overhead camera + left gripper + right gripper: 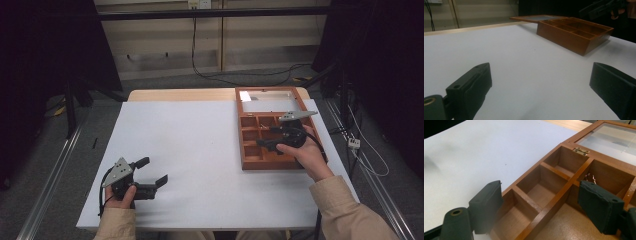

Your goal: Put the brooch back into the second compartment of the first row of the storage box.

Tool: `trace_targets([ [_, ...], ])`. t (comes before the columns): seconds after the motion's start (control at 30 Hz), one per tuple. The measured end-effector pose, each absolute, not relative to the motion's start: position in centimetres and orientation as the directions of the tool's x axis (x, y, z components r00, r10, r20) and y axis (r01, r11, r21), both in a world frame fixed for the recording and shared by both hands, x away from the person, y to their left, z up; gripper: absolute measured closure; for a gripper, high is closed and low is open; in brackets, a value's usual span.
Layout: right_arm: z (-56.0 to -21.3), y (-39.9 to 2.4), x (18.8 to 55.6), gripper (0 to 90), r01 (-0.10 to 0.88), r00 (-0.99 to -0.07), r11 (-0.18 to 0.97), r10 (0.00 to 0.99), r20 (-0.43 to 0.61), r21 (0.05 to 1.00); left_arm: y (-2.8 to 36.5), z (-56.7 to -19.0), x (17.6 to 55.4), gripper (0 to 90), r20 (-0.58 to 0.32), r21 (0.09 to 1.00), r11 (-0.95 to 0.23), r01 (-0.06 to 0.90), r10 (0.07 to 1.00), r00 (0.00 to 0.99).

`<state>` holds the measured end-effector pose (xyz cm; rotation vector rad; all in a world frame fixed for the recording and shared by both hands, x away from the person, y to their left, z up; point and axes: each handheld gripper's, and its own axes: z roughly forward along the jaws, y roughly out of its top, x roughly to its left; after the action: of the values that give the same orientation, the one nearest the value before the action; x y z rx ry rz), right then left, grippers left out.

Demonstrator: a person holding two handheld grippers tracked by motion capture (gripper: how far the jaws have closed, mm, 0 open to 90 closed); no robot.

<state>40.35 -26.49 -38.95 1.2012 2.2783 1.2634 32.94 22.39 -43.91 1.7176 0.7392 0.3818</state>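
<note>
A brown wooden compartmented box (pixel 255 150) sits on the right side of the white bench (pixel 200 150), its glass-paned lid (pixel 267 95) lying open behind it. The right hand-held gripper (pixel 267 137) hovers over the compartments; the left hand-held gripper (pixel 152 171) is near the front-left corner.

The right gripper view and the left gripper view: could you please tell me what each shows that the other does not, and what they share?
The right gripper view looks down into the wooden compartment box: its dividers, a brass hinge, a small wire item in one compartment, and the right tongs, open. The left gripper view shows the box's outer side wall, the table's wooden far edge, and the left tongs, open. Both show the box, its glass lid and the white tabletop.
</note>
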Motion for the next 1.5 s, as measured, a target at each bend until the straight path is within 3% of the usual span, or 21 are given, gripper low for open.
trace_targets([
  [1.5, -41.2, -27.2, 33.6, 17.7, 0.492, -0.681, 0.314, 0.720, 0.134, 0.812, 22.2, -43.9, 32.8, 4.0, -0.122, 0.952, -0.137, 0.274, 0.651, 0.749],
])
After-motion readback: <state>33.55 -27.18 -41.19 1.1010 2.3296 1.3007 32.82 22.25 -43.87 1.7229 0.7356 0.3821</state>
